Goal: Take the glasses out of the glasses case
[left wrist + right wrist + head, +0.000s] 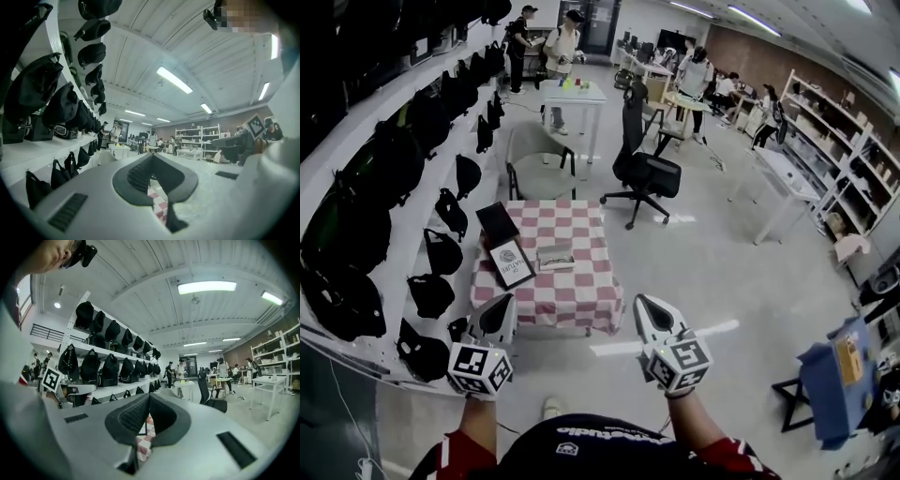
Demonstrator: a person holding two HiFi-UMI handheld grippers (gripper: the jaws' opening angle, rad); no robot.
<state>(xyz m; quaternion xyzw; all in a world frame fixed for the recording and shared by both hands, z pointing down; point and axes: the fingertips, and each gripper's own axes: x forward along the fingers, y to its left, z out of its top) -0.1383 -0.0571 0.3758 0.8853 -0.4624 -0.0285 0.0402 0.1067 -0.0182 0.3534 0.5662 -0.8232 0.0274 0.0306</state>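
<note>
On table (581,292), case (555,257), left gripper (504,302), right gripper (641,303) closed

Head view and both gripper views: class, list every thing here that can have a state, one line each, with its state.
left hand-held gripper: shut, empty, held in the air short of the table.
right hand-held gripper: shut, empty, also in the air.
glasses case: lying on the checked table, untouched; too small to tell whether it is open or closed.
framed sign: propped at a tilt.
office chair: upright, unoccupied.
</note>
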